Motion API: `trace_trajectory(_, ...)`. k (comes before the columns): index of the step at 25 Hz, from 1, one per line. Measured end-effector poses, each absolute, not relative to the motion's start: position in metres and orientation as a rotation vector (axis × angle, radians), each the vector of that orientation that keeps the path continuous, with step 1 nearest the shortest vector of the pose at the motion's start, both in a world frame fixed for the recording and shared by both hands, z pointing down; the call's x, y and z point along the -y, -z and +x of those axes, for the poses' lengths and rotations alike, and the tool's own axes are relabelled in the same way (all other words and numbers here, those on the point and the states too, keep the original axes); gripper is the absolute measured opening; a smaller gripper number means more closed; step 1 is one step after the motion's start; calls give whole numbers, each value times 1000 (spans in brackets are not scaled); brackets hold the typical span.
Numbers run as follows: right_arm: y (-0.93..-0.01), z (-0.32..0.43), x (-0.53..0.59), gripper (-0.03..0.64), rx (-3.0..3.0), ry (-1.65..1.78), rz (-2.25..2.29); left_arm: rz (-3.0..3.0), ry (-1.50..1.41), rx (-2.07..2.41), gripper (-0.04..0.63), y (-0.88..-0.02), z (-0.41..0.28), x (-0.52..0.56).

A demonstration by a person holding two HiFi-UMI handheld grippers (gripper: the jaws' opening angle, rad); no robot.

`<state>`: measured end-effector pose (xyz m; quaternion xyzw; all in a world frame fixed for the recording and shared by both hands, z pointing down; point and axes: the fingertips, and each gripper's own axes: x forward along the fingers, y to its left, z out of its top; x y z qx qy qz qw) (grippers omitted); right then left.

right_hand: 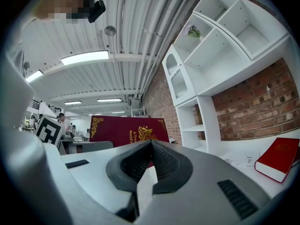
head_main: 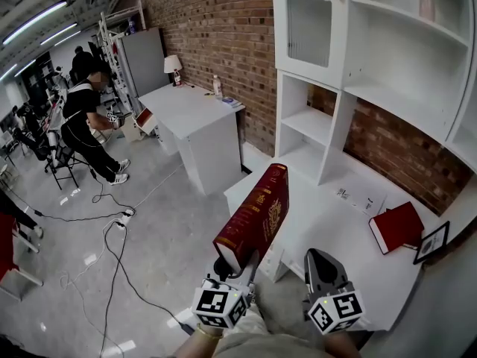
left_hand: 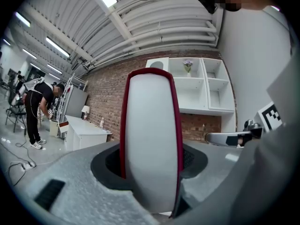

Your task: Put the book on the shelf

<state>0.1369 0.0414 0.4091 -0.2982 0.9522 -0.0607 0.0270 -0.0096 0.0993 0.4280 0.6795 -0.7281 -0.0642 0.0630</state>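
Observation:
A thick dark red book with gold ornament stands tilted in the air over the near edge of the white table. My left gripper is shut on its lower end. In the left gripper view the book's white page edge fills the space between both pads. My right gripper hangs just to the right of it, shut with nothing in it; its pads meet at the tips. From the right gripper view the held book's cover shows behind the jaws. The white shelf unit stands at the table's back.
A second red book lies flat on the table at the right, beside a small picture frame and a paper sheet. A white desk stands further off to the left. A person and cables are on the floor.

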Motion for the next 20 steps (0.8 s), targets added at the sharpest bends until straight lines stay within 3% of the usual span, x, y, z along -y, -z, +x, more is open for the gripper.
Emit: trace_trajectory(20, -407, 96, 28, 6, -2938, 172, -959, 2067, 193, 2198, 235, -428, -56, -30)
